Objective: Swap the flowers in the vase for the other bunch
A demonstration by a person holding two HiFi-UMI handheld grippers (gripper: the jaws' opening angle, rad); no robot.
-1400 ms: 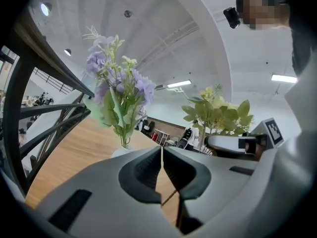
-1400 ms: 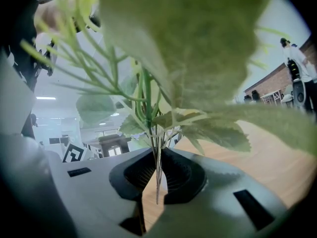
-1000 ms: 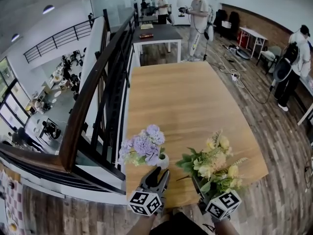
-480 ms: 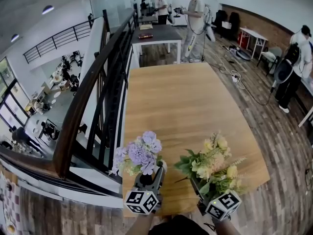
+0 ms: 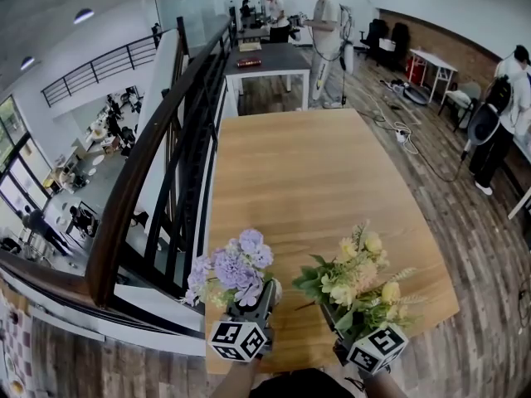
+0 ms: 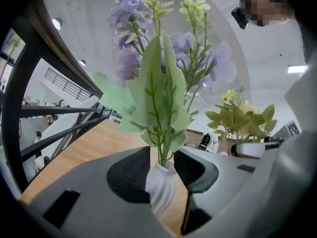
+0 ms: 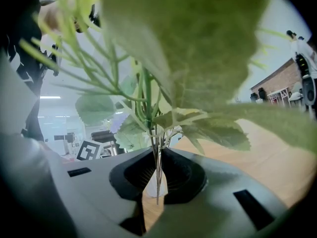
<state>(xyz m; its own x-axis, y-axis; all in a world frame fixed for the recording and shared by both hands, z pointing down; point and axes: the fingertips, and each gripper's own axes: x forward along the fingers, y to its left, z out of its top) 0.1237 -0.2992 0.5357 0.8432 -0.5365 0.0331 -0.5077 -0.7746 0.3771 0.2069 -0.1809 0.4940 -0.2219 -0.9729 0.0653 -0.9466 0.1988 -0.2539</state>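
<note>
Two bunches upright, side by side. Closes left gripper round the white vase, purple flowers standing in its neck. Pinches stems of the yellow bunch in the right gripper, just right of the vase, stems vertical.

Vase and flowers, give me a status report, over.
Left hand-held gripper closing on white vase, purple flowers inside. Right hand-held gripper shut on stems of yellow bunch. No obstruction seen.

Bright, even indoor light from ceiling lamps. Heavy fisheye bending, dark vignette corners in both gripper views. Near leaves blurred in right gripper view; table sharp in head view.
</note>
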